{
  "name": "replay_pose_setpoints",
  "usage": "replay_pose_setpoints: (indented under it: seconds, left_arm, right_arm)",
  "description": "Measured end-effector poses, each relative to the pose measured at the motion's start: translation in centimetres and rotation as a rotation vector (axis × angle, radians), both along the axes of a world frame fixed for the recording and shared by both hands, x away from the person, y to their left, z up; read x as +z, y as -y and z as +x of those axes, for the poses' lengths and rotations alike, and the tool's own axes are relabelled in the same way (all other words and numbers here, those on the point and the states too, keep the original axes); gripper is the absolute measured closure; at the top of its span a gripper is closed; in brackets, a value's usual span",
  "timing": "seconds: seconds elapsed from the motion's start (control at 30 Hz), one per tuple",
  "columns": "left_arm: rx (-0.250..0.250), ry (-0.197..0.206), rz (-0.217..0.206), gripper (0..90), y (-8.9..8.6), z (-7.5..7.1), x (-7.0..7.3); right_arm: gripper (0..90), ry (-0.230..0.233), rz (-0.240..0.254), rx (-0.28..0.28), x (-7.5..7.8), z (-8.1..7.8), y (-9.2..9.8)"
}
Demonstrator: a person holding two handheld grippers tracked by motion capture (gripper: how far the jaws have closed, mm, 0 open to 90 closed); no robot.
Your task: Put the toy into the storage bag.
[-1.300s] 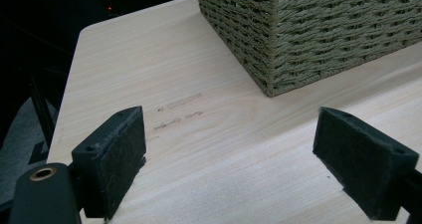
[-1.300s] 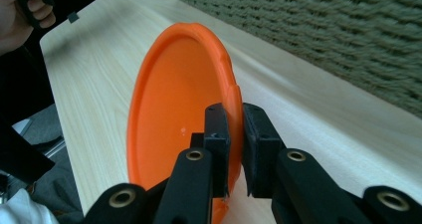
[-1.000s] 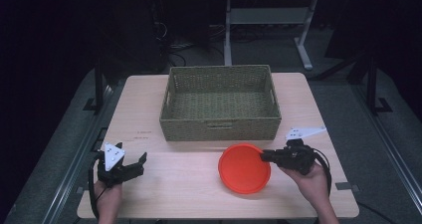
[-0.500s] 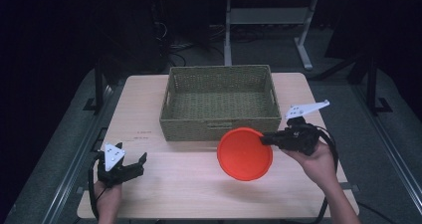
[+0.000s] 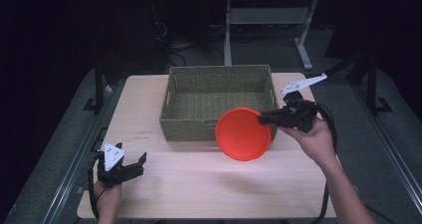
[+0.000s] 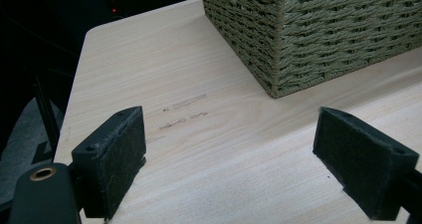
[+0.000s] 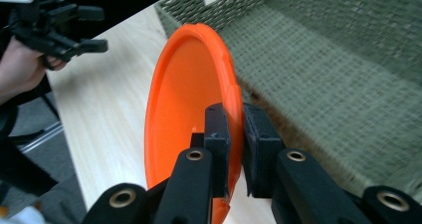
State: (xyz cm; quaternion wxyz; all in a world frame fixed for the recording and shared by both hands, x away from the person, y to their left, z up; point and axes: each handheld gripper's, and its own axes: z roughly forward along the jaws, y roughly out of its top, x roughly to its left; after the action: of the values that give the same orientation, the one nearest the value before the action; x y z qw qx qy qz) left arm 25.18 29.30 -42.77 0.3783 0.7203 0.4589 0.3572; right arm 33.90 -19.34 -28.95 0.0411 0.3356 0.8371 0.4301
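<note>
the step in hand looks like carrying the orange plate [image 5: 243, 133] to the woven basket [image 5: 219, 77]: the right claw [image 5: 263, 118] is clamped on the plate's rim, holding it clear of the tabletop [image 5: 199, 184], tilted on edge and overlapping the basket's near right corner in the high view. the next move probably calls for lifting it over the near wall and releasing it inside. the left claw [image 5: 134, 167] rests near the tabletop's front left corner, jaws spread wide and empty.

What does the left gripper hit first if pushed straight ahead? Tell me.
Probably the basket. The open left gripper points across bare table toward the basket's near corner, with nothing between. It may only graze that corner, since the basket sits somewhat to one side of the line.
</note>
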Motion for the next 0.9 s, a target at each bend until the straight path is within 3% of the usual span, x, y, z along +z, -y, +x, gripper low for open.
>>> replay_pose_setpoints:
  seconds: [0.4, 0.9]
  left_arm:
    - [-0.001, 0.007, -0.005, 12.8, 0.0, -0.1, 0.1]
    - [0.0, 0.002, -0.011, 12.8, 0.1, 0.0, 0.0]
  right_arm:
    - [82.1, 0.035, -0.036, -0.024, 2.8, 2.6, -1.8]
    - [82.1, 0.016, -0.026, -0.081, 3.6, 6.1, -2.5]
